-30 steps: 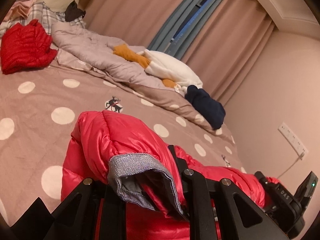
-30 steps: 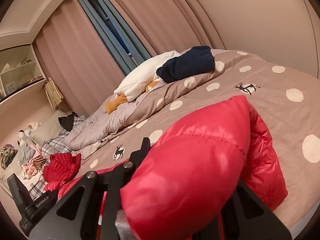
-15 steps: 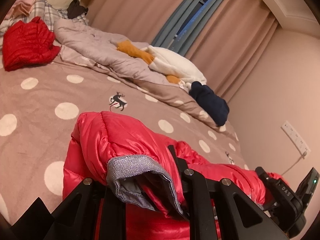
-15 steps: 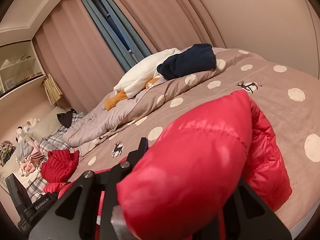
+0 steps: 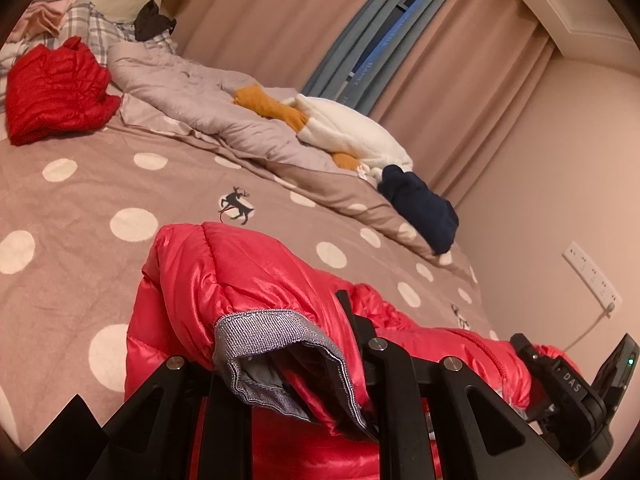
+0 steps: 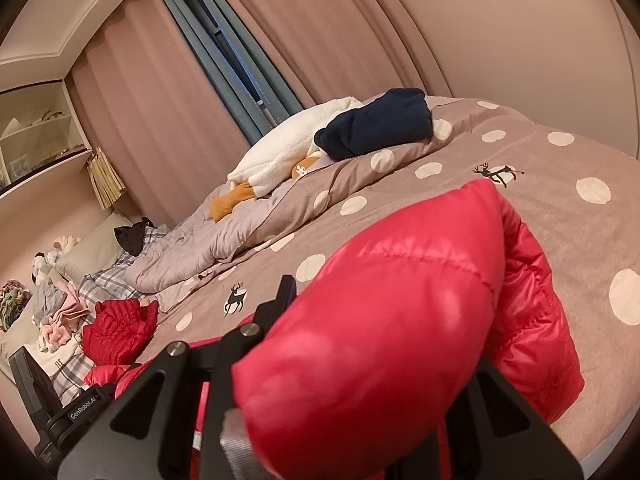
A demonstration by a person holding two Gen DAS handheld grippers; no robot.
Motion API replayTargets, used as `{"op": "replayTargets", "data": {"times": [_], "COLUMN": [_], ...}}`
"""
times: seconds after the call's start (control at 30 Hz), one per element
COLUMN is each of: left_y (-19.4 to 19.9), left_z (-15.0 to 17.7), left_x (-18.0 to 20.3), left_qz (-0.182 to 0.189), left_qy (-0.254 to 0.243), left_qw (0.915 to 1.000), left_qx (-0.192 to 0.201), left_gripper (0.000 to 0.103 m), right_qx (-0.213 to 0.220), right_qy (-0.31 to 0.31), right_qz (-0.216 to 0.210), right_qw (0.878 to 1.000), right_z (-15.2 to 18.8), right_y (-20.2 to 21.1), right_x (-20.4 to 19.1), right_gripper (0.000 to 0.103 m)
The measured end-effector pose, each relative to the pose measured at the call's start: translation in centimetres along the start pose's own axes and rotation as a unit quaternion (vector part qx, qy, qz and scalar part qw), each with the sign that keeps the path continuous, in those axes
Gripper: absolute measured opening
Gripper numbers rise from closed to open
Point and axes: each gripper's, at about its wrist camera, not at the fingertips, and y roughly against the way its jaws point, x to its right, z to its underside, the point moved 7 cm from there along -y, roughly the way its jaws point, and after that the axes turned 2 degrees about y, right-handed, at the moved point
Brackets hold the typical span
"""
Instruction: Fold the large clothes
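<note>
Glossy red puffer jacket (image 5: 240,280) lies on the bed, grey-cuffed sleeve raised

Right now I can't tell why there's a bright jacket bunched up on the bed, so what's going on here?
A person is folding a red puffer jacket on the polka-dot bed with two handheld grippers. The left gripper is shut on a sleeve at its grey cuff. The right gripper pinches the other sleeve, lifted over the body. A second red jacket lies near the pillows.

Colours and patterns on bed

Glossy red puffer jacket (image 5: 240,280), grey knit cuff (image 5: 264,332); taupe bedspread (image 5: 80,184), cream polka dots, black deer motifs; navy garment (image 5: 420,204); dusty-pink curtains (image 6: 160,100).
</note>
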Motion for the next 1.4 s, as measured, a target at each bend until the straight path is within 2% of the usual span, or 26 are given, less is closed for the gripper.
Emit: {"op": "replayTargets", "data": {"times": [0.13, 0.3, 0.83, 1.17, 1.4], "left_y": [-0.03, -0.17, -0.41, -0.47, -0.57], "left_z": [0.04, 0.09, 0.24, 0.16, 0.17], "left_x": [0.03, 0.13, -0.3, -0.63, -0.64], "left_qz": [-0.001, -0.002, -0.005, -0.003, -0.005], "left_qy": [-0.002, -0.003, 0.001, 0.015, 0.012], "left_qw": [1.0, 1.0, 0.9999, 0.9997, 0.9997], "left_qx": [-0.002, -0.002, -0.014, -0.019, -0.022], "left_gripper": [0.015, 0.015, 0.018, 0.036, 0.04], "right_qx": [-0.001, -0.002, -0.003, -0.006, -0.007], "right_qy": [-0.004, -0.003, 0.001, -0.005, -0.006], "right_qz": [-0.001, -0.002, 0.005, 0.003, -0.001], "right_qw": [1.0, 1.0, 1.0, 1.0, 1.0], "right_z": [0.05, 0.24, 0.38, 0.55, 0.89], "right_y": [0.01, 0.01, -0.13, -0.22, -0.15], "right_x": [-0.05, -0.3, -0.22, 0.03, -0.06], "right_gripper": [0.028, 0.033, 0.035, 0.043, 0.048]}}
